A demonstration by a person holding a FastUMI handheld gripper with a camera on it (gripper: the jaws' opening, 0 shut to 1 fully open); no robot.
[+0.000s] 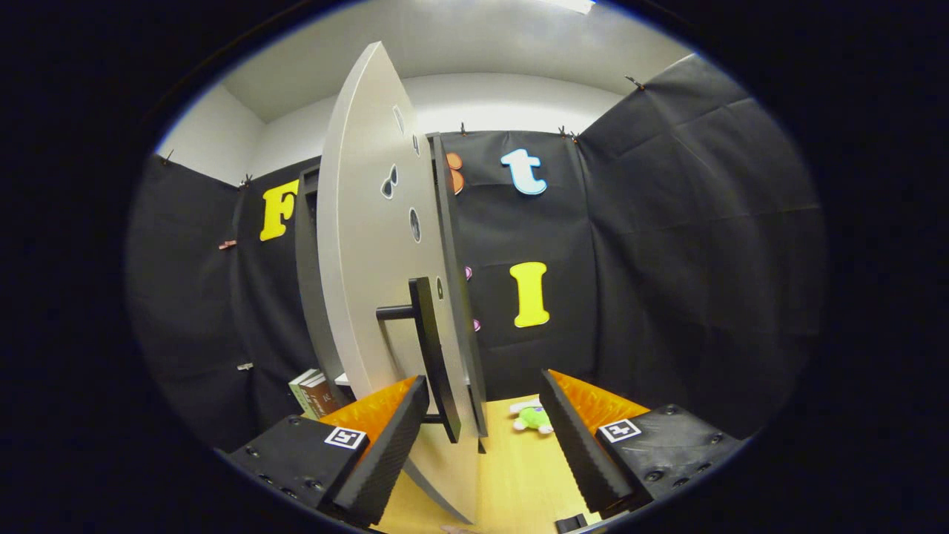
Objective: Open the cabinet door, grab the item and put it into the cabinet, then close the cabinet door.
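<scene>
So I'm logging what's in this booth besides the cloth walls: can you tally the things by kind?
Cabinet door with its dark handle, swung open: 1
Books standing beside the cabinet: 2
Green plush toy on the wooden table: 1
Gripper, fingers open with the handle between them: 1
Total: 5

**Layout around the cabinet door**

Cabinet door [363,245] stands swung out, edge-on, toward the claw [485,415]. Its handle [434,348] sits on the door's right face, low down. The claw's fingers are spread; the door's lower edge and the handle lie between them, nearer the left finger [389,437]. Cabinet body [310,245] stands behind the door, to its left. Books [313,393] stand left of the door, by the cabinet's foot. Toy [532,417] lies on the bench [519,475], right of the door, beyond the fingers.
</scene>
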